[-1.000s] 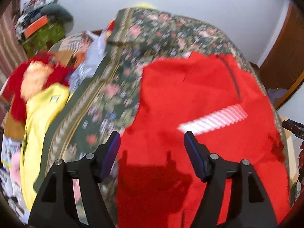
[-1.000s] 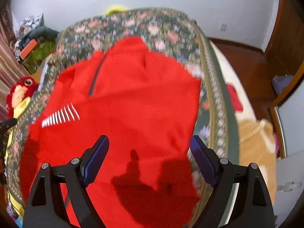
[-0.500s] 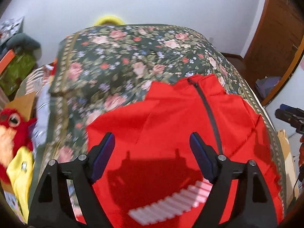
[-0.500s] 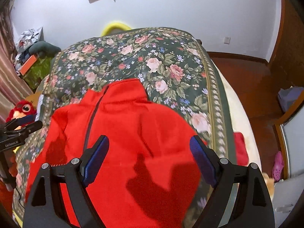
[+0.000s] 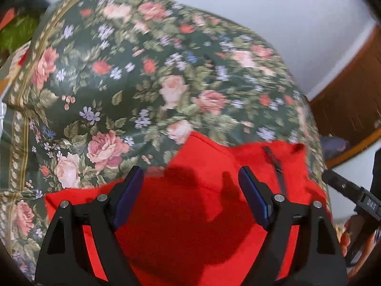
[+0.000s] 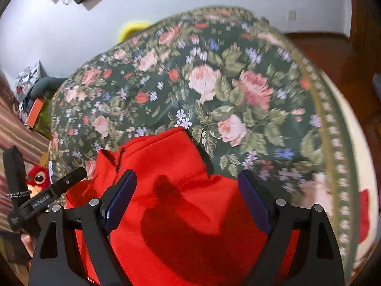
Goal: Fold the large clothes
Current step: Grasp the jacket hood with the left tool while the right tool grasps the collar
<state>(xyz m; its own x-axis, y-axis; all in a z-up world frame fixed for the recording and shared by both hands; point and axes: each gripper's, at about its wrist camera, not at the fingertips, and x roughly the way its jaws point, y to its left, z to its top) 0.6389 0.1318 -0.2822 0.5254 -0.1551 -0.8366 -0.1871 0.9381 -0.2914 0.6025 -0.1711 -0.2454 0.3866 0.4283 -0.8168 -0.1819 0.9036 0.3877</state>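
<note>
Left wrist view: we see our left gripper (image 5: 190,195) spread wide over the red zip-up top (image 5: 190,226), with nothing pinched. The top lies flat on the flowery bedspread (image 5: 123,83), its collar pointing away from us. Our right gripper (image 6: 187,199) is spread wide too, holding nothing, above the same red top (image 6: 181,226).

Left gripper (image 5: 190,197): matte black frame with 2 angular arms, each with a triangular cut-out near its base. 4 round silver screw heads were visible across the linkage. Fingers (image 5: 128,197) carried dark blue pads on their inner faces. Right gripper (image 6: 187,199): same build, black frame, 4 silver screws, blue-padded fingers (image 6: 120,201). Seen from the left wrist view, its black side rail bore small white lettering, illegible.
</note>
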